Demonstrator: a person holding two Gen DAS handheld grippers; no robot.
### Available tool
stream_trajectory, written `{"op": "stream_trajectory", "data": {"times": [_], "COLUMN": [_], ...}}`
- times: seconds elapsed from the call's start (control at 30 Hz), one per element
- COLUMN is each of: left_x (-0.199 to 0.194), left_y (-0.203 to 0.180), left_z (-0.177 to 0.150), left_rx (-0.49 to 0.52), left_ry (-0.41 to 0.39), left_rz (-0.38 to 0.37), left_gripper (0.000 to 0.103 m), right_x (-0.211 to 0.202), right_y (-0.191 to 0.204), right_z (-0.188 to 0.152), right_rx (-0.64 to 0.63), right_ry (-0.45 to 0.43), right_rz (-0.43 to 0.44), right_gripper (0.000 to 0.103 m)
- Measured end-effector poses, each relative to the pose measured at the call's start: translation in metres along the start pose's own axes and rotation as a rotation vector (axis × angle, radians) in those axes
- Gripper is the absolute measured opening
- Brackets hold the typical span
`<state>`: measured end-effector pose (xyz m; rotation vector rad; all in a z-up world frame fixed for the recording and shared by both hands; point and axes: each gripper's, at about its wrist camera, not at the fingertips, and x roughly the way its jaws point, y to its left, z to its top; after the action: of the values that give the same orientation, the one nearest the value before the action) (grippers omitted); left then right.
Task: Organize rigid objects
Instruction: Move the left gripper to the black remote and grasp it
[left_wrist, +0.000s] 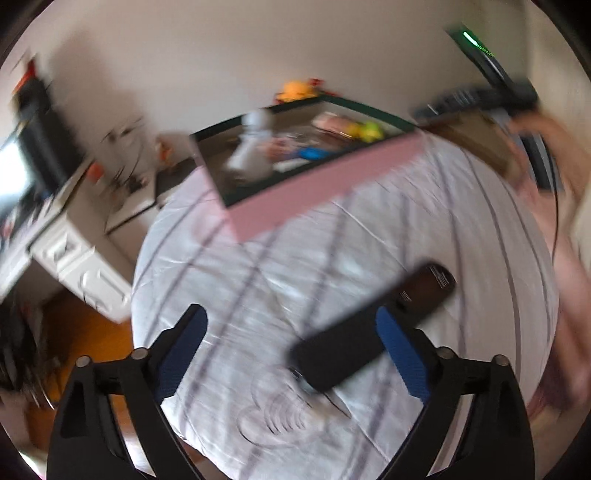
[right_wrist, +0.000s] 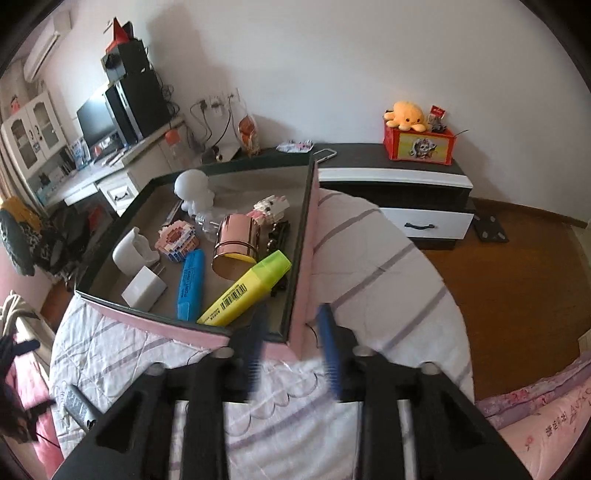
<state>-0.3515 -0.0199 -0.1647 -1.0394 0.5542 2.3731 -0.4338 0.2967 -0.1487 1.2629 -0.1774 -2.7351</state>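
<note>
the left gripper (left_wrist: 291, 354) spreads wide over the dark remote (left_wrist: 373, 328) on the bed, likely to grab it, while the right gripper (right_wrist: 291, 347) hangs part-open, empty, near the pink box (right_wrist: 299, 266).

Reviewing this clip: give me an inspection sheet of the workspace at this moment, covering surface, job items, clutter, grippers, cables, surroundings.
Surface: striped white bedspread, wrinkled.
Job's things: pink box holding yellow highlighter, blue highlighter, copper cup on its side, white figurine; black remote lying on the bedspread.
Clutter: nothing seen.
Grippers: left gripper open, empty; right gripper open, empty.
Cables: plugged leads at wall sockets.
Surroundings: nightstand, orange plush, desk monitor.
</note>
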Motion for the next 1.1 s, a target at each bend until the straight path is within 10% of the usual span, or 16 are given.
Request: {"op": "stream_trajectory", "data": {"times": [0.37,0.67,1.1], "left_x": [0.047,0.057,0.071], "left_y": [-0.03,-0.033,-0.025], "left_z": [-0.005,0.004,0.017], "left_rx": [0.153,-0.094,-0.472], "left_ry": [0.11,0.112,0.075], "left_rz": [-0.025,-0.079,-0.042], "left_gripper": [0.103,0.061,0.048], "right_x": [-0.038,-0.022,-0.009], "right_y": [0.047,0.091,0.087], "right_z": [-0.105,-0.137,-0.128], "right_rx": [-0.119,-0.114,-0.05], "right_ry": [0.054,0.053,0.059], "right_rz": [0.139,0.136,0.112], "right_gripper": [0.068,0.068,0.069]}}
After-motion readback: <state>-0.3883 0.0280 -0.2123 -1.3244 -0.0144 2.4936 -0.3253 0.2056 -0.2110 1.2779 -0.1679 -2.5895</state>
